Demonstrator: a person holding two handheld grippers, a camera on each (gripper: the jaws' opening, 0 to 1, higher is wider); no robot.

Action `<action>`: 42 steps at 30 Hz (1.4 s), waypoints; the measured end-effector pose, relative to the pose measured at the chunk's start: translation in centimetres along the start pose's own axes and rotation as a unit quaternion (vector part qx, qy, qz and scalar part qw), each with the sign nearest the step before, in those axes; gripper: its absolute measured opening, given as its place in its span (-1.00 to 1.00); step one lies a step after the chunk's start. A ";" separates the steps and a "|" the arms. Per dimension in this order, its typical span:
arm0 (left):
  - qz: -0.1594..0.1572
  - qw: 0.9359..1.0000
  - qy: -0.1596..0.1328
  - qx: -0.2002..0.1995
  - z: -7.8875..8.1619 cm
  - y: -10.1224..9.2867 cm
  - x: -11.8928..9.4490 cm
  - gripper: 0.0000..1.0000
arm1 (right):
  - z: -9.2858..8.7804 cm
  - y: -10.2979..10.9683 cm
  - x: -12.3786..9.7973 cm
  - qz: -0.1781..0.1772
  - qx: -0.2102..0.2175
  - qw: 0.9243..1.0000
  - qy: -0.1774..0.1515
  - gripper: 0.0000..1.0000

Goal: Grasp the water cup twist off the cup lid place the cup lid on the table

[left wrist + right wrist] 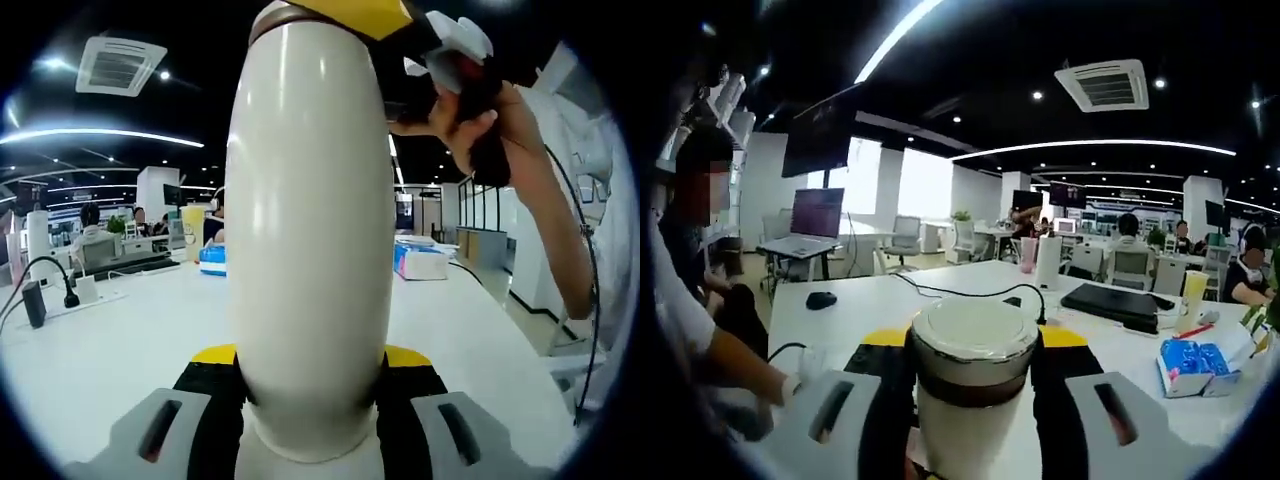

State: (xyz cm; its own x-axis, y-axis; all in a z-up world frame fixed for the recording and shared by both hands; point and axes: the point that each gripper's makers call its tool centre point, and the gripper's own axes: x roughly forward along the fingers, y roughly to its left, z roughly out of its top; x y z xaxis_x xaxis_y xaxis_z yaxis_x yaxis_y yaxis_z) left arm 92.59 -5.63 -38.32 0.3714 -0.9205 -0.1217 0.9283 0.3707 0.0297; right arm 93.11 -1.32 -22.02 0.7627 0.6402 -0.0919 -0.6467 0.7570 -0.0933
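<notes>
A tall cream-white water cup with a smooth rounded body (310,230) is seen upright between the jaws of the left gripper (310,400), which are closed against its lower part on both sides. In the right gripper view, the round cream lid with a metal rim and dark brown band (973,350) is seen at the cup's top, and the jaws of the right gripper (973,390) are closed on it from both sides. In the left gripper view, the right gripper is seen at the top of the cup, held by a person's hand (480,110). The cup is held above a long white table (90,350). Farther off on the table, a blue-and-white tissue pack (1195,365), a black laptop (1115,300) and a black cable (970,292) are seen.
</notes>
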 end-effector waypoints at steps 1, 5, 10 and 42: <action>0.000 1.000 0.000 0.000 0.0 0.0 0.0 0.05 | 0.0 0.1 0.0 0.006 -0.002 1.000 0.003 -0.05; 0.000 1.000 0.000 -0.002 0.0 0.0 0.0 0.05 | -0.2 0.2 0.1 0.037 -0.002 0.999 0.009 -0.05; 0.000 1.000 0.000 -0.003 0.0 -0.1 0.0 0.05 | -0.2 0.2 0.1 0.073 0.005 0.997 0.011 -0.05; 0.000 1.000 0.002 -0.003 -0.2 0.0 0.1 0.05 | -1.0 1.4 -0.4 0.257 0.010 0.964 0.066 -0.04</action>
State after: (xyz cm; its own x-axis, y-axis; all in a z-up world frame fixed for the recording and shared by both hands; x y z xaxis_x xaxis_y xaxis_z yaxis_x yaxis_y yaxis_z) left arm 92.64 -5.68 -38.48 0.3718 -0.9198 -0.1254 0.9280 0.3719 0.0239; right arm 91.88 -0.66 -23.11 0.3325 0.9104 -0.2463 -0.9377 0.3470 0.0166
